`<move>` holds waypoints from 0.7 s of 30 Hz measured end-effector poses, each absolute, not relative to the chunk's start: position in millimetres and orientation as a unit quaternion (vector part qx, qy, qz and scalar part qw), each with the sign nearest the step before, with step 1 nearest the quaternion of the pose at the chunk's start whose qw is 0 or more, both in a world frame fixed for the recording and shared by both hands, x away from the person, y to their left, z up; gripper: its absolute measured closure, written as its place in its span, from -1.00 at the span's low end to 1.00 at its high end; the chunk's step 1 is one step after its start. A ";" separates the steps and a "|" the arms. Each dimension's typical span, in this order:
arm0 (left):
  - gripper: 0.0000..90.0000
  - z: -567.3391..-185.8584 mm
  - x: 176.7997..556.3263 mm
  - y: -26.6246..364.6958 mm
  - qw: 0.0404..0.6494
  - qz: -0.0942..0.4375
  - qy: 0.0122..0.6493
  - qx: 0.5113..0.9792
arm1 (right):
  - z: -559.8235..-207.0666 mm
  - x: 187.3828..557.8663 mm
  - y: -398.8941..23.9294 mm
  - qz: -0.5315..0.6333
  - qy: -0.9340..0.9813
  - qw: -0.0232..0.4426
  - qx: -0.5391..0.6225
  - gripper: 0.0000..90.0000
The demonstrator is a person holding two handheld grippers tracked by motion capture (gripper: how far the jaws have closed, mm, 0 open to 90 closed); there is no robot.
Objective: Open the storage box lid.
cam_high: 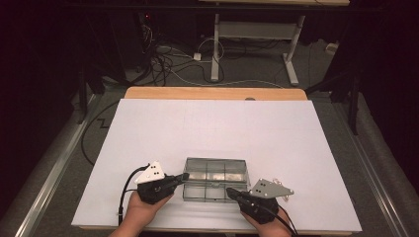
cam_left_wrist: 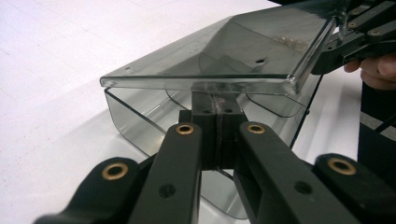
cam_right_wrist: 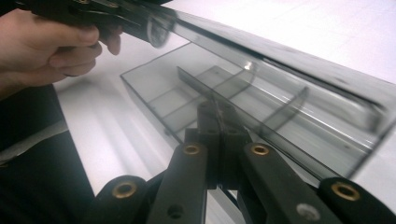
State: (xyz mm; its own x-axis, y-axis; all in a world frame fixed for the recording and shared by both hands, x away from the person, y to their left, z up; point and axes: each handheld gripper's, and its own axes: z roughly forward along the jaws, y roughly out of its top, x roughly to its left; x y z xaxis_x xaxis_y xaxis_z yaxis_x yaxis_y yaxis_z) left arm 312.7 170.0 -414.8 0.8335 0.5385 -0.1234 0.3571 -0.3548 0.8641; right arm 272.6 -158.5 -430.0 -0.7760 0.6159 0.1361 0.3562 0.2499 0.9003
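A clear plastic compartment box sits near the front of the white table top, its hinged lid raised. My left gripper is at the box's left end. Its jaws are shut, and the tips are tucked under the lid's edge, touching it. My right gripper is at the box's front right, also shut. Its tips rest against the front wall of the box below the lid. I see nothing inside the compartments.
White sheet spreads wide behind and beside the box. A strip of wooden table edge shows at the far side. Beyond it are floor cables and the white legs of another table.
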 end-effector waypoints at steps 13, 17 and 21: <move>0.95 -413.0 321.2 168.9 0.506 0.090 0.270 0.814 | -431.9 270.6 -186.4 0.520 0.766 0.150 0.345 1.00; 0.95 -413.3 321.7 169.0 0.505 0.090 0.270 0.815 | -432.1 271.1 -193.4 0.518 0.763 0.157 0.354 1.00; 0.95 -413.2 321.2 169.2 0.503 0.091 0.270 0.816 | -432.4 272.6 -200.0 0.516 0.759 0.162 0.362 1.00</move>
State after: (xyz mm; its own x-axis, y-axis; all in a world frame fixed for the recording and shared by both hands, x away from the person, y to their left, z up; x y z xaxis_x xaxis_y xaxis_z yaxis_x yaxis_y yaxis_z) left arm 321.2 169.2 -413.2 0.8378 0.5321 -0.1223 0.3479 -0.3476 0.8707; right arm 272.6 -200.0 -432.4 -0.6855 0.7169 0.1267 0.3815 0.2055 0.9012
